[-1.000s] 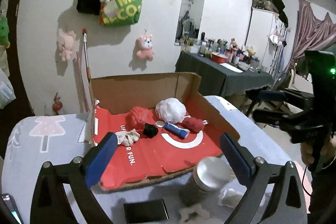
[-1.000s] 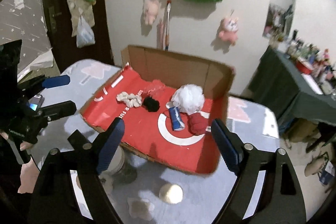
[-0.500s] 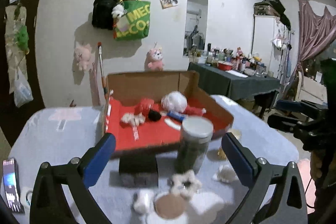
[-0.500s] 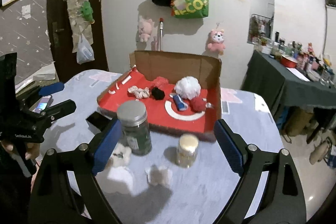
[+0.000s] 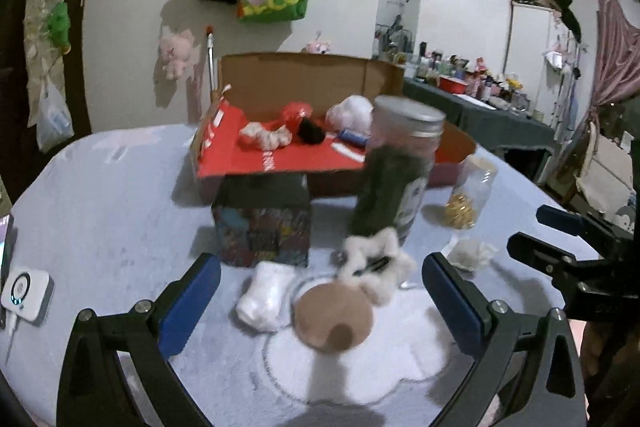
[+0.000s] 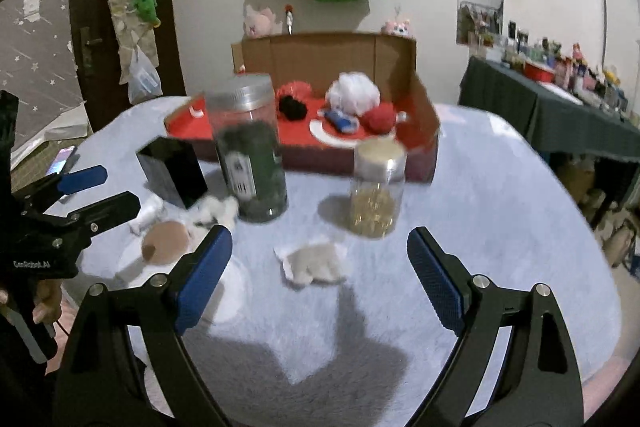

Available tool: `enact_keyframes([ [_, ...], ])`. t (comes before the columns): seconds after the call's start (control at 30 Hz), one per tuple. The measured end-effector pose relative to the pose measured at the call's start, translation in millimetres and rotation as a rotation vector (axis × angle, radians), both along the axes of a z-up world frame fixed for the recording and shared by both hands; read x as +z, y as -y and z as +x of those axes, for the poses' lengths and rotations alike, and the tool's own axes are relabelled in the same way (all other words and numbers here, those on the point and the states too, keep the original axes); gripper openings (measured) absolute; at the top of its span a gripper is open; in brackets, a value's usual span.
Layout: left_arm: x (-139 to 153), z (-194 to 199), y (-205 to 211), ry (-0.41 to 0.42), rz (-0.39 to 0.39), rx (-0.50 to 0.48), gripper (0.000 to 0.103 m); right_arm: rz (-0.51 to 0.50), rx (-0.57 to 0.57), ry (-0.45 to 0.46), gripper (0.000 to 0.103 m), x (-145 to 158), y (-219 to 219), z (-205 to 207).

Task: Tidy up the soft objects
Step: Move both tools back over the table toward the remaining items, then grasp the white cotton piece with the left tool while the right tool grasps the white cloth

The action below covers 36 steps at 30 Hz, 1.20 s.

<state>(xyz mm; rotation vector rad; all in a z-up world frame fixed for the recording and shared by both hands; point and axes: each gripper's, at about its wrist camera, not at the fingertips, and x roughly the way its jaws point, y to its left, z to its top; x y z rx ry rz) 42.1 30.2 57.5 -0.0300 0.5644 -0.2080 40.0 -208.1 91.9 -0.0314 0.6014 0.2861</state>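
Note:
Low over the grey table, my left gripper is open. Beyond its fingers lie a brown round puff, a white roll and a fluffy white scrunchie, all resting on a white flower-shaped mat. My right gripper is open too, with a crumpled white soft piece on the table just ahead between its fingers, untouched. An open cardboard box with a red lining stands behind and holds red, white and black soft balls. Each gripper shows in the other's view: right gripper, left gripper.
A tall jar with a metal lid and dark green filling and a small jar of gold bits stand before the box. A dark box sits to their left. A white device lies at the table's left edge.
Both grippers have sunk from above the red-lined box to low over the near tabletop. The jars and the loose soft pieces now loom close. Both stay open.

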Motion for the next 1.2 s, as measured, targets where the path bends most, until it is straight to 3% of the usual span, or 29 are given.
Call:
enact_keyframes([
  [0.47, -17, 17, -12, -0.068, 0.052, 0.055, 0.102, -0.011, -0.008, -0.073, 0.09, -27, -4, 21],
  [0.67, -25, 30, -24, -0.125, 0.038, 0.064, 0.091, 0.002, -0.01, -0.119, 0.09, -35, -5, 34],
  [0.77, -29, 35, -26, -0.152, 0.042, 0.056, 0.078, -0.009, 0.0, -0.134, 0.09, -38, -7, 38],
  [0.8, -32, 38, -26, -0.168, 0.042, 0.049, 0.069, -0.008, 0.005, -0.138, 0.088, -39, -7, 40],
  [0.83, -34, 40, -27, -0.181, 0.04, 0.045, 0.056, -0.004, 0.012, -0.144, 0.085, -41, -7, 41],
  [0.93, -40, 42, -30, -0.207, 0.035, 0.034, 0.027, 0.008, 0.03, -0.165, 0.063, -44, -7, 45],
  [1.0, -38, 39, -31, -0.203, 0.017, 0.02, 0.02, 0.024, 0.057, -0.197, 0.042, -48, -7, 48],
  [1.07, -34, 36, -31, -0.208, -0.012, -0.001, 0.019, 0.044, 0.079, -0.196, 0.031, -48, -6, 46],
  [1.2, -22, 27, -23, -0.195, -0.027, -0.045, 0.018, 0.061, 0.112, -0.179, 0.02, -42, -7, 37],
])
